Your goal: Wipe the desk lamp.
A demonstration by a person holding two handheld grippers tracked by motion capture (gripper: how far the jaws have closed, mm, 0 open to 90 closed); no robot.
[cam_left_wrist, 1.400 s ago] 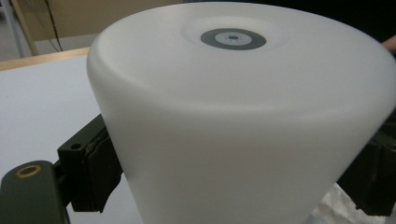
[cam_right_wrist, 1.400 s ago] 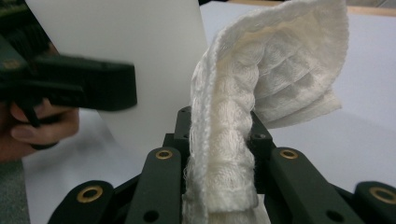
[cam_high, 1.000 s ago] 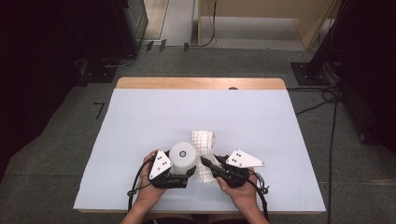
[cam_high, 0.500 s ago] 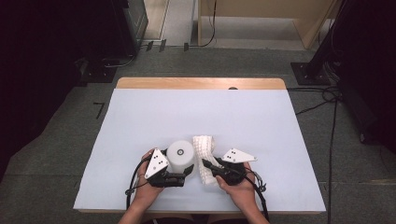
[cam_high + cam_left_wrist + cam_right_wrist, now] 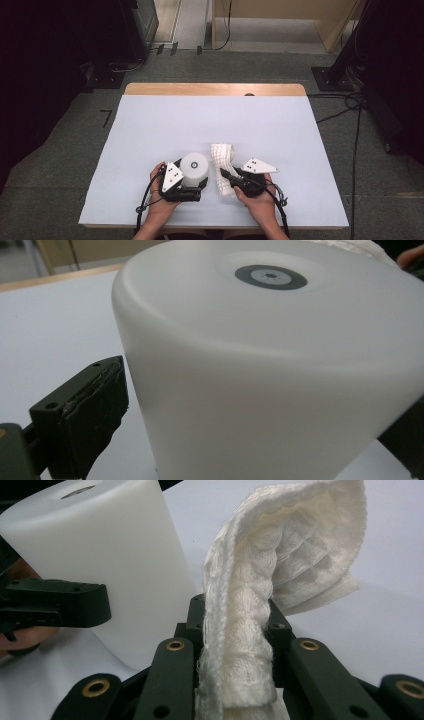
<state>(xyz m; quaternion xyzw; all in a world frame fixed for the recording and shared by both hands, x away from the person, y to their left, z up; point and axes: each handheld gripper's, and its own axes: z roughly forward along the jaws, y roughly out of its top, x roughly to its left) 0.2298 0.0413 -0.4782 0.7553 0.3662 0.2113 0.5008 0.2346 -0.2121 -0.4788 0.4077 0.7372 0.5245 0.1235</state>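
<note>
Right now the person is holding two things close together near the front edge of the white table [image 5: 150, 125]. The left gripper [image 5: 186, 192] is gripping a white cup [image 5: 194, 167] that is standing upside down, with its flat bottom facing up. In the left gripper view, one black jaw is pressing on the cup's side and the other is peeking in at the far side, so the jaws are standing wide and hugging the cup.

The right gripper [image 5: 225, 175] is pinching a white cloth [image 5: 223, 165]. In the right gripper view, its jaws are squeezed nearly together, with the folded, bumpy cloth sticking up between them. The cloth is sitting just beside the cup, and I cannot tell if it is touching it.

I am guessing the step in hand is bringing the cloth up to the cup to wipe it. The wiping itself is not looking started yet. For the next move, the right gripper is going to need to push the cloth onto the cup's side or top and rub. The left gripper is going to need to keep the cup from tipping or sliding while that is happening.
</note>
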